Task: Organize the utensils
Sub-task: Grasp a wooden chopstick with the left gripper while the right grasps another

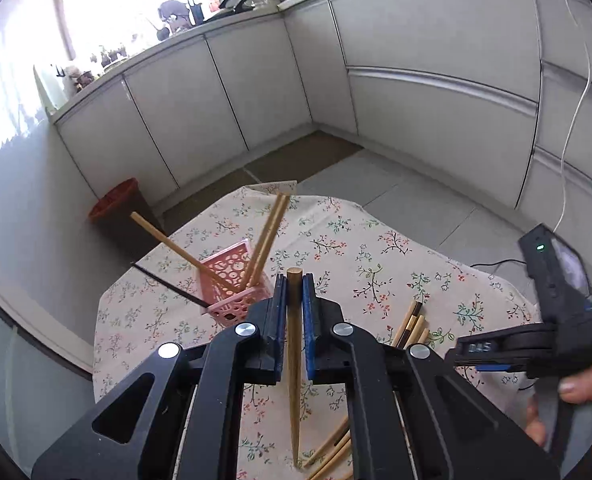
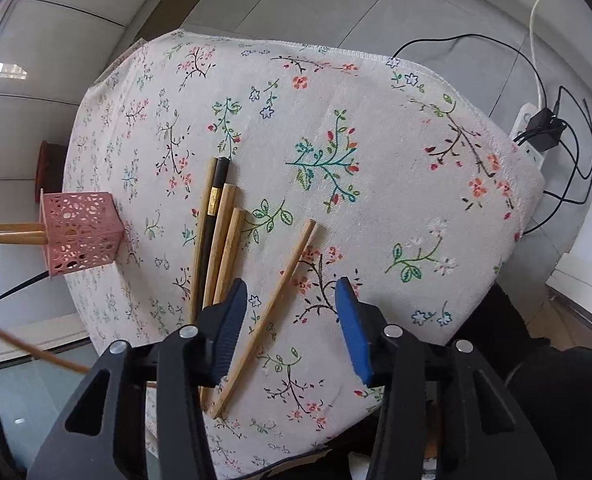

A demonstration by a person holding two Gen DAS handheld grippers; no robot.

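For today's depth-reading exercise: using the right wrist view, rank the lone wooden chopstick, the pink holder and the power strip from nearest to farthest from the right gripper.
1. Lone wooden chopstick: on the cloth, between the fingers of the right gripper.
2. Pink holder: at the table's left edge.
3. Power strip: on the floor, beyond the table's far right edge.

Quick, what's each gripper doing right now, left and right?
Left gripper: shut on a light wooden chopstick.
Right gripper: open, holding nothing; a single tan wooden chopstick lies on the floral tablecloth between its fingers.
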